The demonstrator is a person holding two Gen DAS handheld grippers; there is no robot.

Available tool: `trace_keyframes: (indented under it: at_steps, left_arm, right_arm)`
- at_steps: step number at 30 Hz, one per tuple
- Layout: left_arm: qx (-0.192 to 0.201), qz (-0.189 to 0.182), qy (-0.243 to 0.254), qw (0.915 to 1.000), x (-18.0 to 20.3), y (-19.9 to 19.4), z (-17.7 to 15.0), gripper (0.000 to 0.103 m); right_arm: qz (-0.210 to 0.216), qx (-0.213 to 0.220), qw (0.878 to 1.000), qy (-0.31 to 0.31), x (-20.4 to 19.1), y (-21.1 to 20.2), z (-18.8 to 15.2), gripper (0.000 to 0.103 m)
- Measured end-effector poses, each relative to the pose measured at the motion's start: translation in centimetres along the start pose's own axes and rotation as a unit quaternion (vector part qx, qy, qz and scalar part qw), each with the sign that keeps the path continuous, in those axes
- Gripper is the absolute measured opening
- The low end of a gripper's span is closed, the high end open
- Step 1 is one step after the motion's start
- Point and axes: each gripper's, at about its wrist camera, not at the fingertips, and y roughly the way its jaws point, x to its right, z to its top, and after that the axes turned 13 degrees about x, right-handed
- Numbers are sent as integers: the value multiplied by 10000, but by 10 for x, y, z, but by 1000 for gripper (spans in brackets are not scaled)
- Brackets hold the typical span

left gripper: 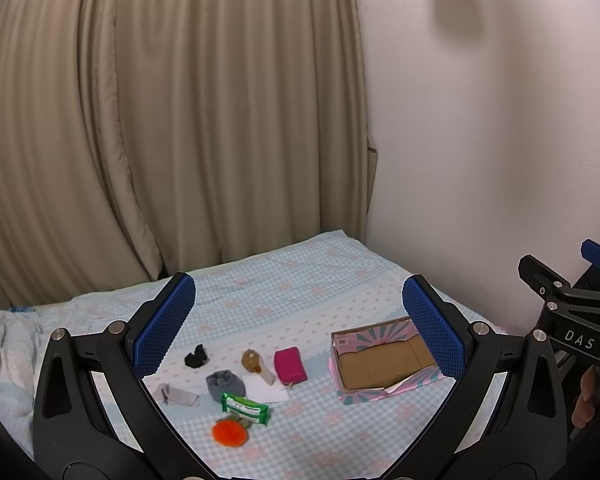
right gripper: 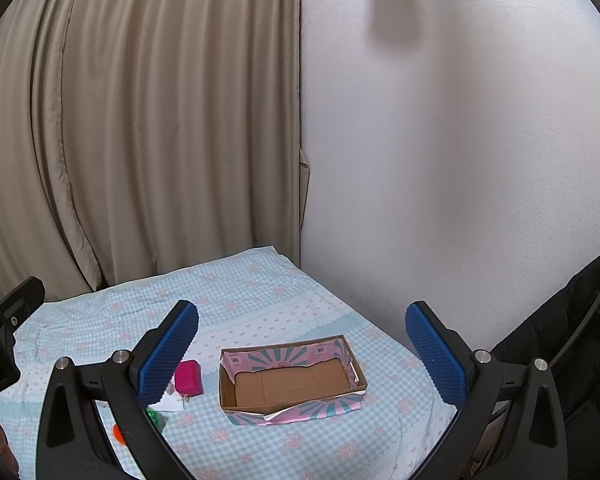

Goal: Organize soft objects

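Small items lie on a checked bedsheet [left gripper: 284, 312]: a black cloth lump [left gripper: 196, 358], a rolled grey sock [left gripper: 225, 384], a flat grey cloth [left gripper: 174, 395], a brown toy [left gripper: 253, 361], a magenta pouch [left gripper: 290, 365], a green packet [left gripper: 245, 409] and an orange pompom [left gripper: 229, 433]. To their right sits an empty cardboard box [left gripper: 384, 364] with pink and teal sides. My left gripper [left gripper: 298, 328] hovers open above the items. My right gripper [right gripper: 302, 348] is open over the box [right gripper: 292, 384]. The pouch [right gripper: 188, 376] shows beside its left finger.
A white paper sheet [left gripper: 266, 392] lies under the toy and pouch. Beige curtains [left gripper: 160, 120] hang behind the bed and a white wall [left gripper: 480, 140] borders its right side. A crumpled white cloth [left gripper: 8, 348] sits at the bed's left edge. A dark sleeve [right gripper: 560, 340] is at right.
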Motion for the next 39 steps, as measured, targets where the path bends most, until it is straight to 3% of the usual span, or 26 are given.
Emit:
trace_keyframes:
  at_steps: [21, 29, 34, 39]
  left_arm:
    - [-64, 274, -78, 9996, 21, 9, 1, 103]
    - [1, 700, -136, 9975, 23, 15, -4, 103]
    - [-259, 977, -291, 9945, 0, 13, -18, 103]
    - [-533, 1189, -293, 9910, -47, 11, -39, 103]
  right_arm:
    - [205, 81, 9998, 2, 17, 20, -3, 103]
    - [474, 193, 9987, -62, 26, 35, -3, 103]
    - [736, 309, 9967, -139, 20, 48, -13, 103]
    - [916, 244, 9955, -73, -7, 54, -23, 103]
